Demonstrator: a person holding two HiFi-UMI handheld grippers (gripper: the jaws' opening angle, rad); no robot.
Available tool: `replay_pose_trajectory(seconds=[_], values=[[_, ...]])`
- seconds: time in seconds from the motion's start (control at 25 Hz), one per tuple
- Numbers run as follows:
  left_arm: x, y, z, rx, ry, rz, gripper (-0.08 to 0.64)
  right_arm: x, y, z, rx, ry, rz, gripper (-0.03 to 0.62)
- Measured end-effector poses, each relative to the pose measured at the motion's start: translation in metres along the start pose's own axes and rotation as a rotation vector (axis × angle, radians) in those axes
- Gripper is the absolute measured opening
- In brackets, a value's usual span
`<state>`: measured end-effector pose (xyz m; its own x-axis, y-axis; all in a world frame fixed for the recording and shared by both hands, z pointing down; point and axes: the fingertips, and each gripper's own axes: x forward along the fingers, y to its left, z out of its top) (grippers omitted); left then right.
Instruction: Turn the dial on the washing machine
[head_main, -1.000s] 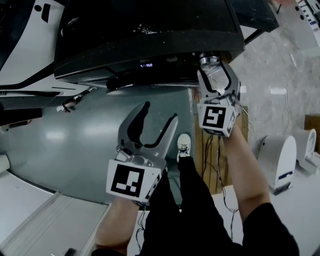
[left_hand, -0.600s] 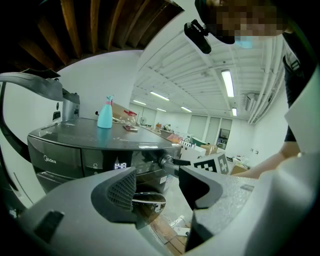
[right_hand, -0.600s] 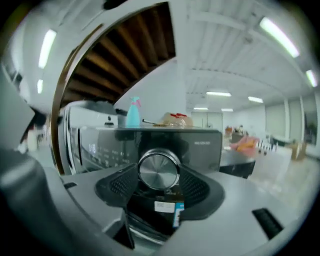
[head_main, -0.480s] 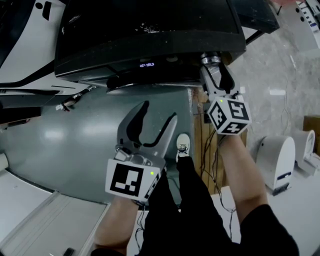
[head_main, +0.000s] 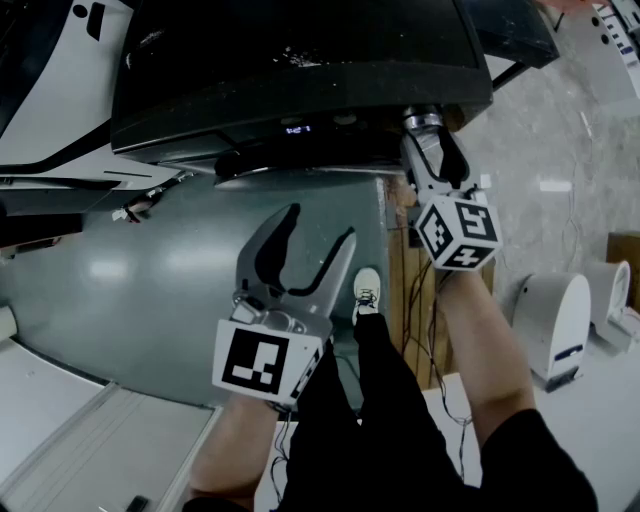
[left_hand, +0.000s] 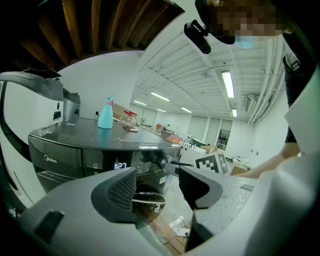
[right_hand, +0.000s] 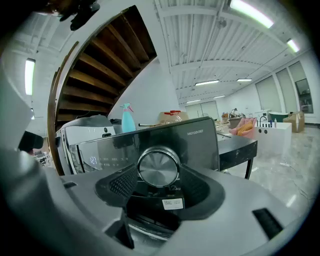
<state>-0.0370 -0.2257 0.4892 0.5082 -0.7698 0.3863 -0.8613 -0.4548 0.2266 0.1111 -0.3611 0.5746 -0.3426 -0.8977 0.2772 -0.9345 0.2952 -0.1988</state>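
The dark washing machine (head_main: 300, 60) fills the top of the head view, its lit display (head_main: 297, 129) on the front panel. Its round silver dial (head_main: 422, 120) sits at the panel's right end. My right gripper (head_main: 428, 140) is shut on the dial, one pad against each side. In the right gripper view the dial (right_hand: 158, 167) sits square between the jaws of the right gripper (right_hand: 159, 181). My left gripper (head_main: 318, 228) hangs open lower down, in front of the machine, with nothing between its fingers. The left gripper view shows the left gripper (left_hand: 157, 190), the display (left_hand: 120, 165) and the dial (left_hand: 164, 161).
A light blue spray bottle (left_hand: 105, 113) stands on the machine's top. White appliances (head_main: 555, 320) stand on the floor at the right. The person's shoe (head_main: 367, 287) and cables (head_main: 440, 300) lie below the dial. A black table (right_hand: 235, 145) is right of the machine.
The right gripper has twisted on the dial, its marker cube turning to a new face, and has held there for the last half second. The left gripper has not moved.
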Motion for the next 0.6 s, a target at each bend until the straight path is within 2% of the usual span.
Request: replay_pose_trajectory(seconds=[0.6], values=[[-0.0011, -0.0004, 0.0029, 0.0, -0.01, 0.001, 0.25, -0.0014, 0.0025, 0.0051, -0.018, -0.009, 0.012, 0.285]])
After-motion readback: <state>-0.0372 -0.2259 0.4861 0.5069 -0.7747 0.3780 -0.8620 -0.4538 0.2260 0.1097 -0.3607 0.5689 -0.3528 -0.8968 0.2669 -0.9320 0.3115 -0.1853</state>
